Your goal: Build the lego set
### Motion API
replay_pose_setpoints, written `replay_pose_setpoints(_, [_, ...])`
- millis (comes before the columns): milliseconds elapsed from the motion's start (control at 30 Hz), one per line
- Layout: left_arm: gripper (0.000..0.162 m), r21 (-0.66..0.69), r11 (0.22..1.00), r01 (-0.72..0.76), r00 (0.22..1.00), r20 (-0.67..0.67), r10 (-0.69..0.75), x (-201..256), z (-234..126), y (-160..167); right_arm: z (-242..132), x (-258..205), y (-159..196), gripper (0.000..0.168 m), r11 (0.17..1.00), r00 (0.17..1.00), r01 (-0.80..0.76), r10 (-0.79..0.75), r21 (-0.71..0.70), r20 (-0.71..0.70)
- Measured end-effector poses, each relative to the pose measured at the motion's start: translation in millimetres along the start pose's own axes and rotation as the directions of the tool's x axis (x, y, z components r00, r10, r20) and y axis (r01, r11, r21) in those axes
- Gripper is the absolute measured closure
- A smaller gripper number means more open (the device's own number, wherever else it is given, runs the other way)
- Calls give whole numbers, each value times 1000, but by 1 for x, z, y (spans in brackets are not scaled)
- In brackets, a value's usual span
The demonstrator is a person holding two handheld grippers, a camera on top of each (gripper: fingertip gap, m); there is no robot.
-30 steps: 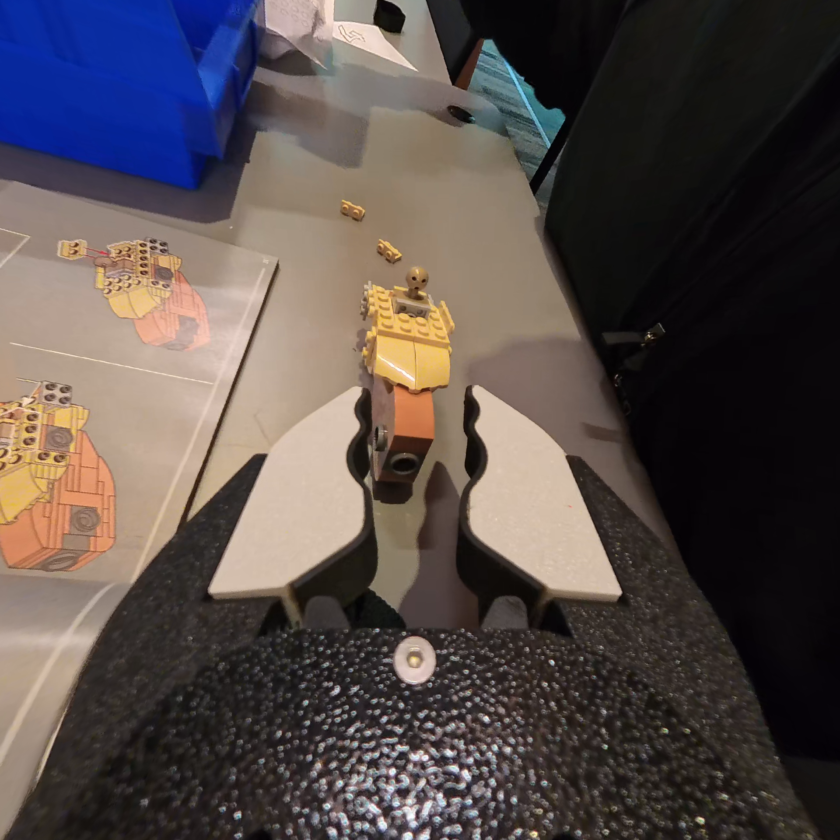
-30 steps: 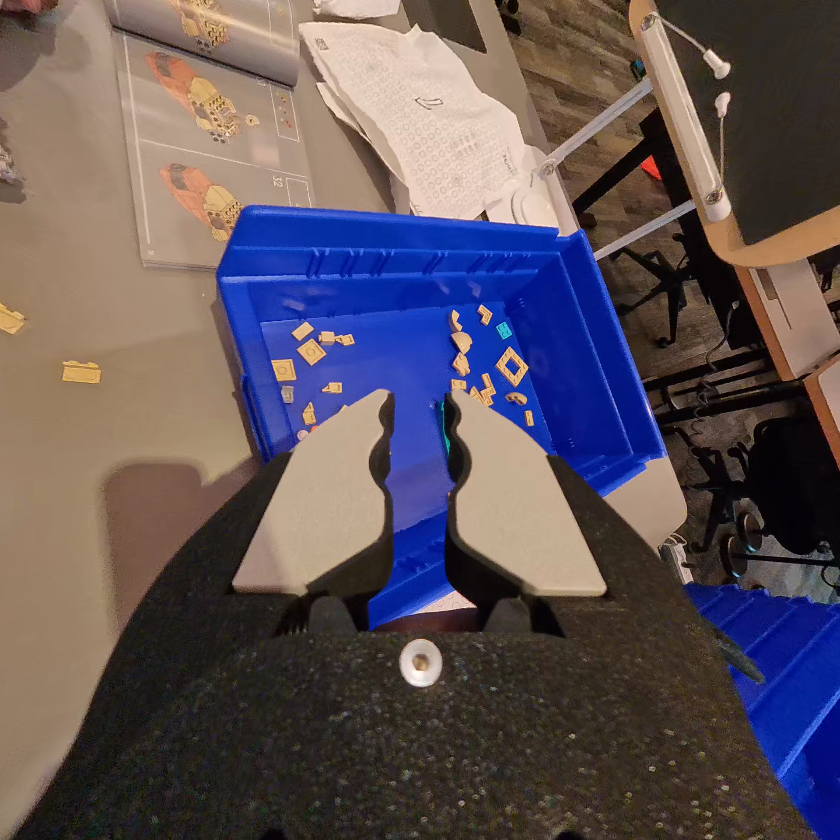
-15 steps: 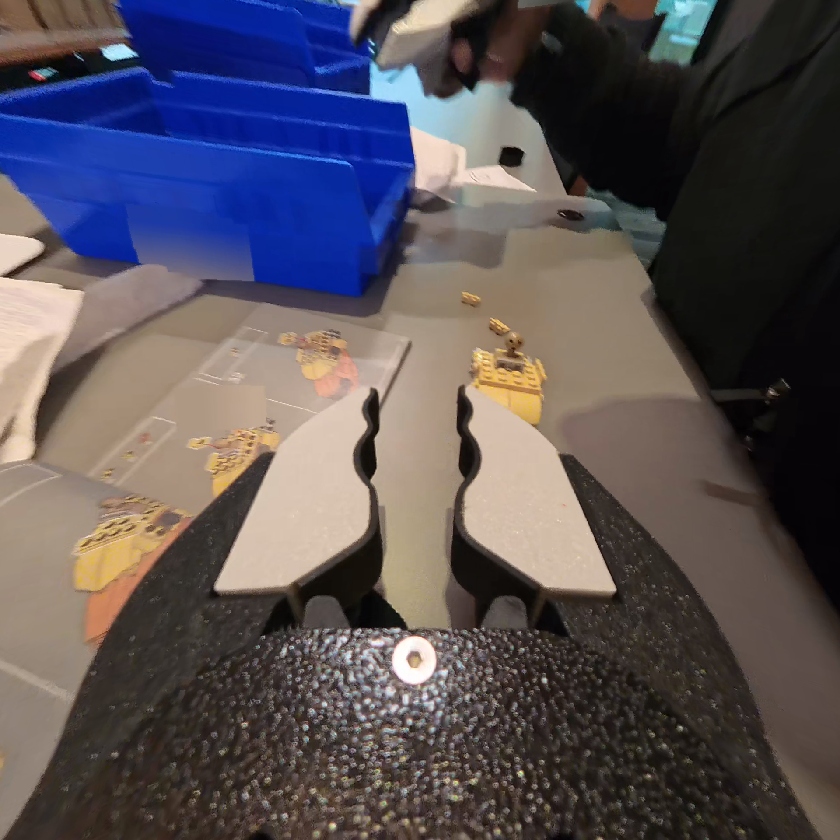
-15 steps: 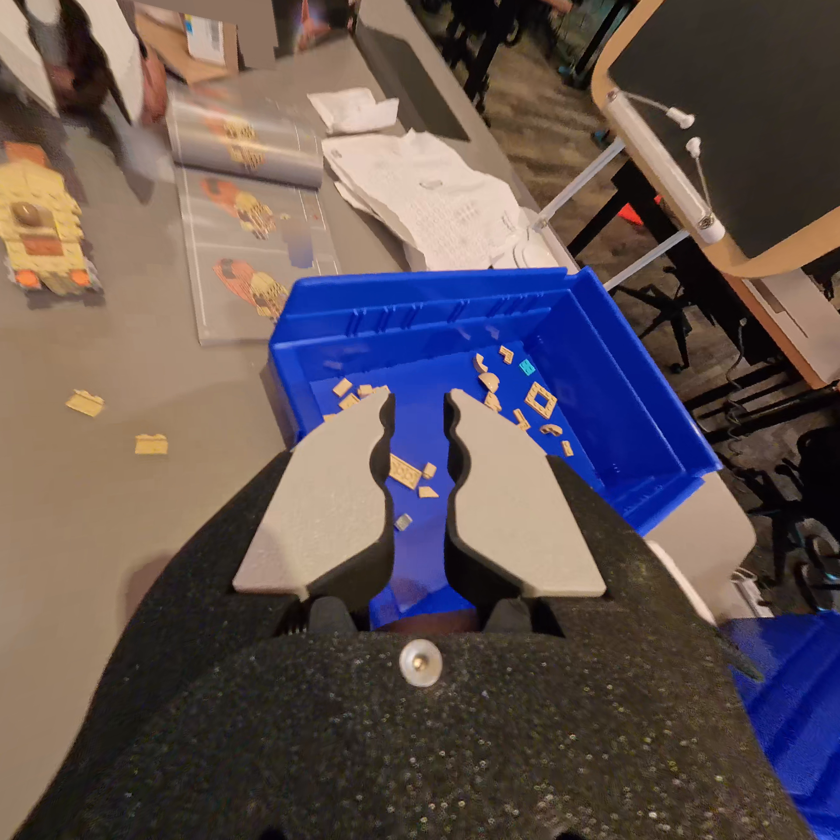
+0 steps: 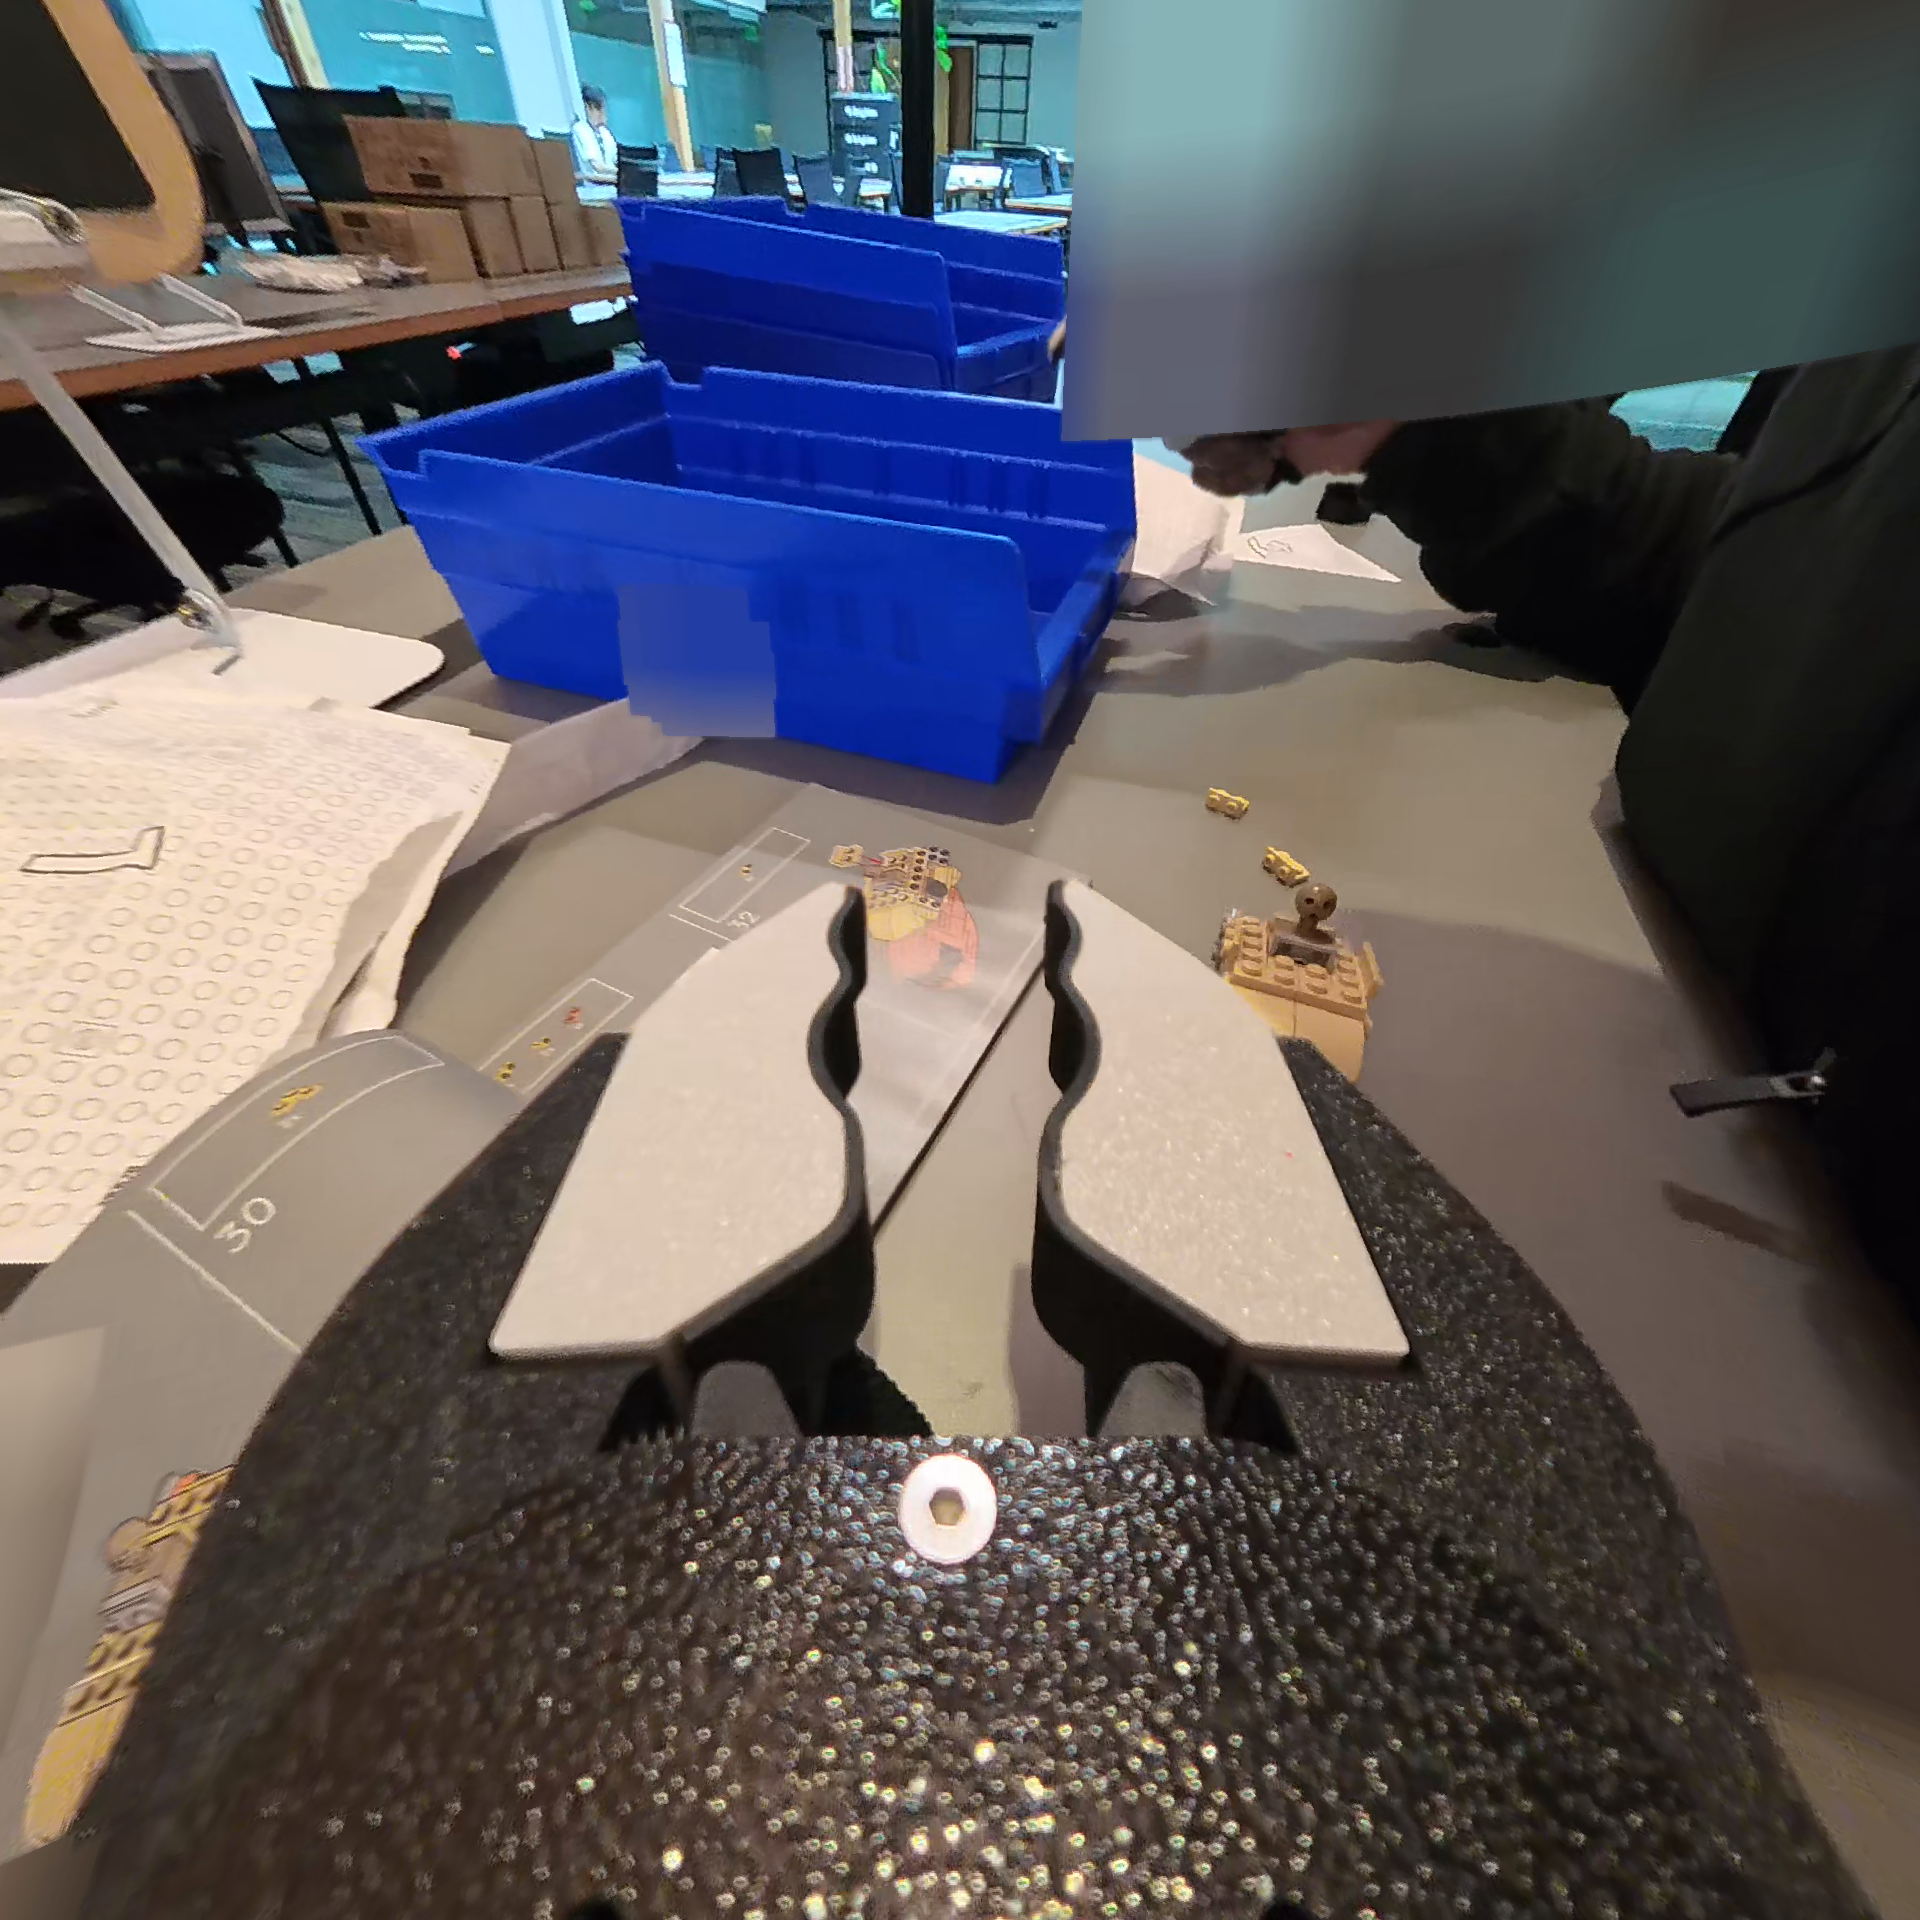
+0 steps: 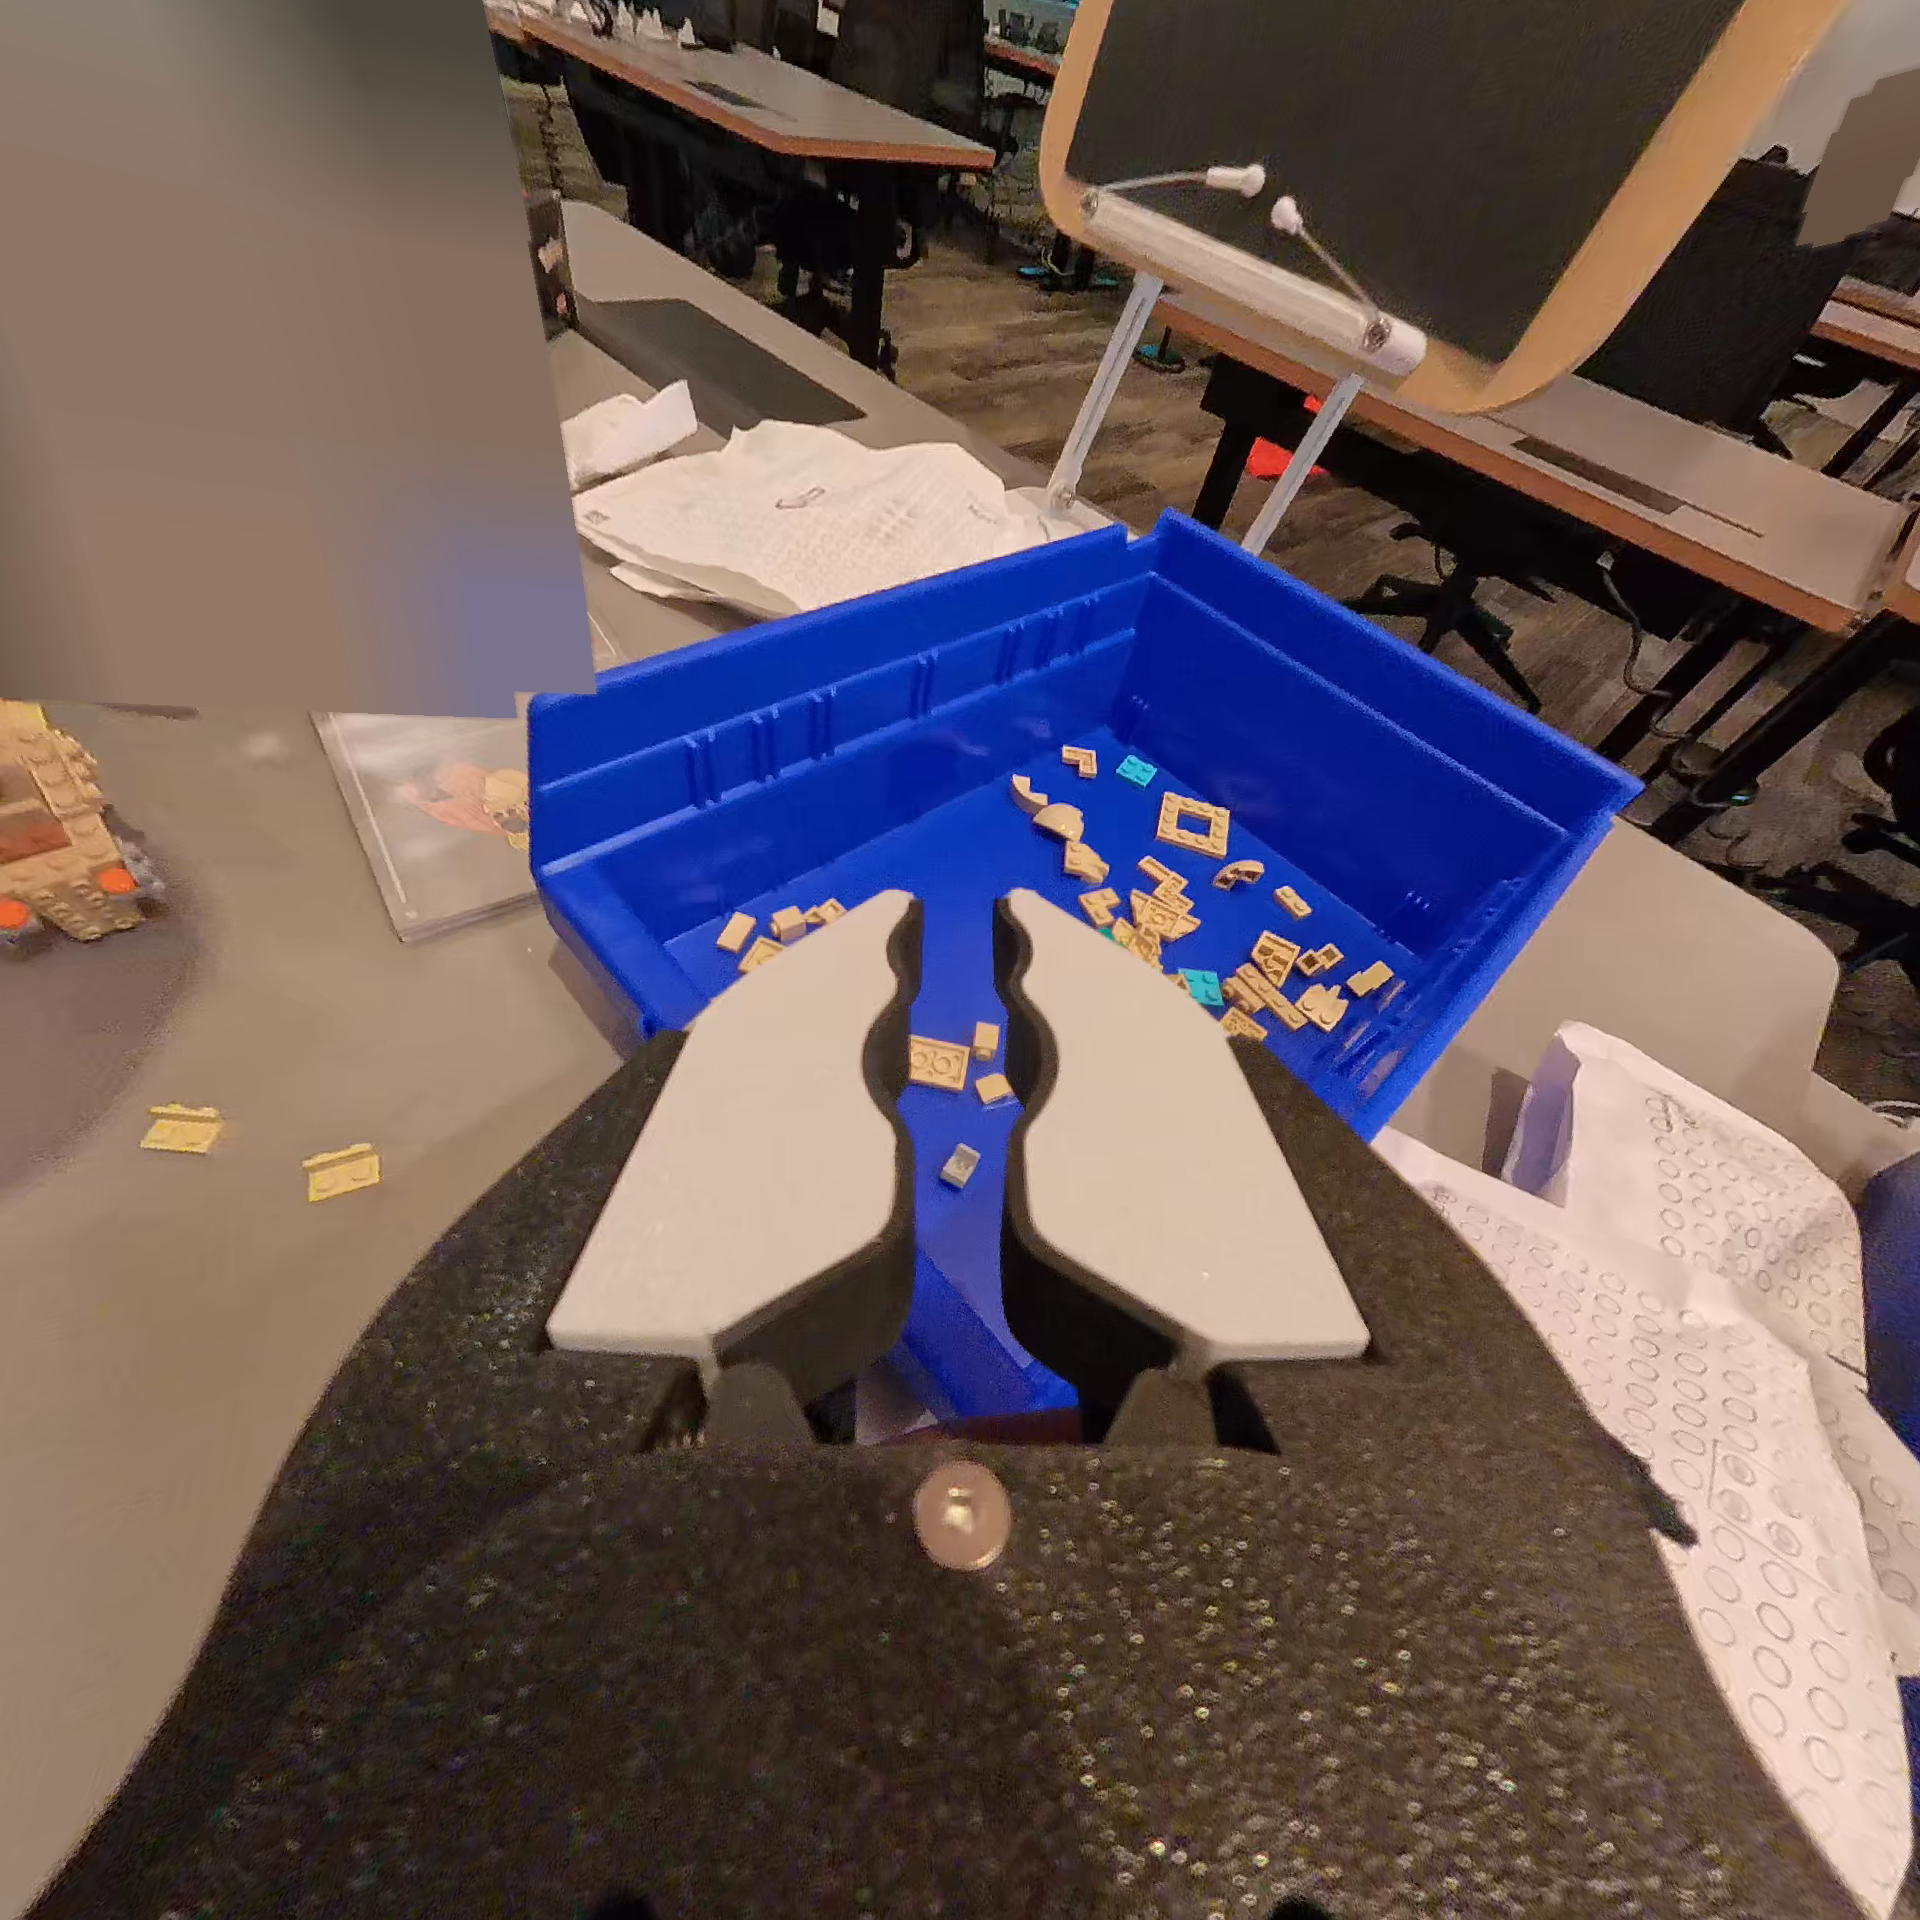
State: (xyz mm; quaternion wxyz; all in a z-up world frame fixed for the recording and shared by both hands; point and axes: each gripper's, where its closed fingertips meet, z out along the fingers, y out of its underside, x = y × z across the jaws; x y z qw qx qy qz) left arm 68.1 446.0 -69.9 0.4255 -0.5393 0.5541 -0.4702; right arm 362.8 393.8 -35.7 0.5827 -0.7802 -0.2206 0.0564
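Note:
The tan and orange lego model (image 5: 1304,971) sits on the grey table, right of my left gripper (image 5: 951,904), which is open and empty above the instruction booklet (image 5: 727,935). The model also shows at the left edge of the right wrist view (image 6: 57,842). My right gripper (image 6: 956,909) is open and empty, raised over the near wall of a blue bin (image 6: 1351,707) that holds several loose tan pieces (image 6: 1164,904). Two small tan pieces (image 6: 260,1148) lie on the table left of it; they also show in the left wrist view (image 5: 1257,831).
Stacked blue bins (image 5: 810,291) stand behind the nearer bin (image 5: 748,561). White paper bags (image 5: 156,914) lie at the left; more lie around the bin (image 6: 1714,1351). A person's dark sleeve (image 5: 1766,727) reaches along the table's right edge. A lamp stand (image 6: 1247,270) is behind. Across from one pair of fingers to the other is roughly 30 cm.
My left gripper let go of the model, pulled back and swung left over the booklet. My right gripper tilted up and drew back over the bin.

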Motion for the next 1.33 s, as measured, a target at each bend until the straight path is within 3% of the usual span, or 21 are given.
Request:
replay_pose_setpoints(667, [123, 17, 1000, 22, 992, 122, -24, -29, -3, 11, 17, -15, 26, 156, 996, 997, -53, 57, -65, 49])
replay_pose_setpoints(1333, [123, 1, 999, 52, 988, 148, -51, -36, -4, 15, 23, -19, 30, 156, 999, 1000, -21, 22, -44, 19])
